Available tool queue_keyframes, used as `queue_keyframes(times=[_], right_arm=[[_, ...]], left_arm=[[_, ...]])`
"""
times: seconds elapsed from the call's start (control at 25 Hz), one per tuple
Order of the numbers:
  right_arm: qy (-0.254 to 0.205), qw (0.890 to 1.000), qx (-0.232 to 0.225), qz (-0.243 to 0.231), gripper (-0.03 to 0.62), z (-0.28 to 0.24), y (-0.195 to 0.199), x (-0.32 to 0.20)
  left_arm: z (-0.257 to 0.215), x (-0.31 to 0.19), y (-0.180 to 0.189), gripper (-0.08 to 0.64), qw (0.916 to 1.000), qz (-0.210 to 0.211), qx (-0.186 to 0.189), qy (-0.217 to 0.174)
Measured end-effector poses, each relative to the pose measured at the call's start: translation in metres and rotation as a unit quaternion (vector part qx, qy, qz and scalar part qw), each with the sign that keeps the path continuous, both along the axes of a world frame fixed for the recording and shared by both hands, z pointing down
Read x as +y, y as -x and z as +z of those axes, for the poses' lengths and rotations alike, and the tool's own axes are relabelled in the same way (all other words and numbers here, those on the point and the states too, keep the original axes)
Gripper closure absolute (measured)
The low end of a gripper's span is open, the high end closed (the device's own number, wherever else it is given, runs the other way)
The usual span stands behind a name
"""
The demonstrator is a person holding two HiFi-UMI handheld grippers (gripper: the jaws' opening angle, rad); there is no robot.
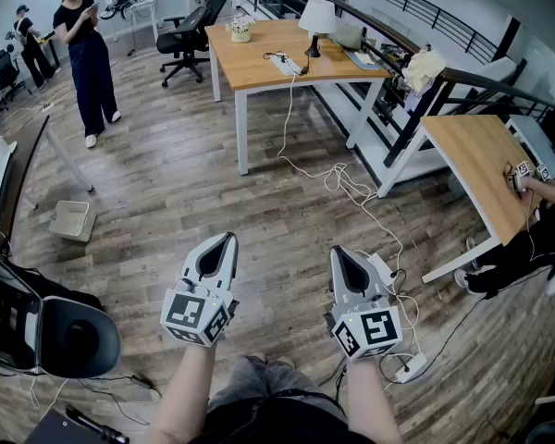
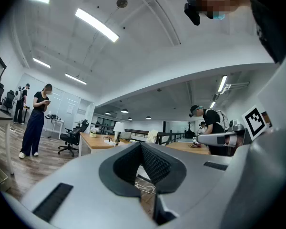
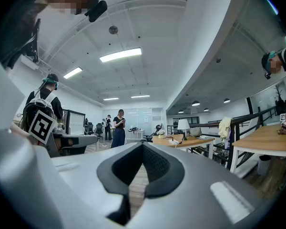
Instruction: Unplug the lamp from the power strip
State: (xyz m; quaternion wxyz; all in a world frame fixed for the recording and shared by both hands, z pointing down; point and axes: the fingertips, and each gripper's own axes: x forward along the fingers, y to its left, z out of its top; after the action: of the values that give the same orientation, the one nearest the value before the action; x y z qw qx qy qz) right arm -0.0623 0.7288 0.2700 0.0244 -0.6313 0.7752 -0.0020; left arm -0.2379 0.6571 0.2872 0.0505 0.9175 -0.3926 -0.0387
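Note:
A white-shaded lamp stands on the far wooden table, with a white power strip lying beside it. A white cord drops from the strip to the floor. Both grippers are held level over the wood floor, well short of that table. My left gripper is shut and empty. My right gripper is shut too, with nothing between its jaws. The lamp is small and distant in the left gripper view, as is the lamp in the right gripper view.
A person in black stands far left, near an office chair. A second wooden table is at right, with someone's hand on it. Loose cables and another power strip lie on the floor; a small bin and a black chair are at left.

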Motion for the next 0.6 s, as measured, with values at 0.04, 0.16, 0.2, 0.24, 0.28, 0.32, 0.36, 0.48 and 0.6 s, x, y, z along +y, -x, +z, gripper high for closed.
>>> queue_keyframes(times=[0.04, 0.16, 0.2, 0.24, 0.28, 0.32, 0.36, 0.48, 0.6], right_arm=[[0.0, 1.0, 0.0, -0.004, 0.584, 0.0, 0.002, -0.002], [0.003, 1.0, 0.002, -0.013, 0.584, 0.002, 0.009, -0.007], [0.004, 1.0, 0.003, -0.015, 0.584, 0.003, 0.01, -0.009], [0.005, 1.0, 0.004, -0.016, 0.584, 0.003, 0.011, -0.01], [0.006, 1.0, 0.004, -0.016, 0.584, 0.004, 0.011, -0.011], [0.007, 1.0, 0.004, -0.016, 0.584, 0.004, 0.011, -0.012], [0.007, 1.0, 0.002, -0.015, 0.584, 0.005, 0.01, -0.013], [0.006, 1.0, -0.001, -0.013, 0.584, 0.005, 0.009, -0.016], [0.003, 1.0, -0.001, -0.017, 0.584, 0.006, 0.015, -0.018]], left_arm=[[0.0, -0.001, -0.001, 0.563, 1.0, -0.001, -0.001, 0.0], [0.001, -0.005, -0.002, 0.564, 1.0, -0.005, -0.002, 0.0], [0.001, -0.006, -0.002, 0.563, 1.0, -0.006, -0.002, 0.001], [0.0, -0.008, -0.002, 0.564, 1.0, -0.006, -0.001, 0.001], [0.0, -0.009, -0.003, 0.563, 1.0, -0.006, 0.0, 0.001], [0.0, -0.009, -0.003, 0.563, 1.0, -0.005, -0.001, 0.002], [-0.001, -0.009, -0.004, 0.563, 1.0, -0.004, -0.001, 0.002], [0.0, -0.01, -0.007, 0.563, 1.0, 0.0, -0.002, 0.002], [0.002, -0.014, -0.004, 0.563, 1.0, 0.0, 0.002, 0.001]])
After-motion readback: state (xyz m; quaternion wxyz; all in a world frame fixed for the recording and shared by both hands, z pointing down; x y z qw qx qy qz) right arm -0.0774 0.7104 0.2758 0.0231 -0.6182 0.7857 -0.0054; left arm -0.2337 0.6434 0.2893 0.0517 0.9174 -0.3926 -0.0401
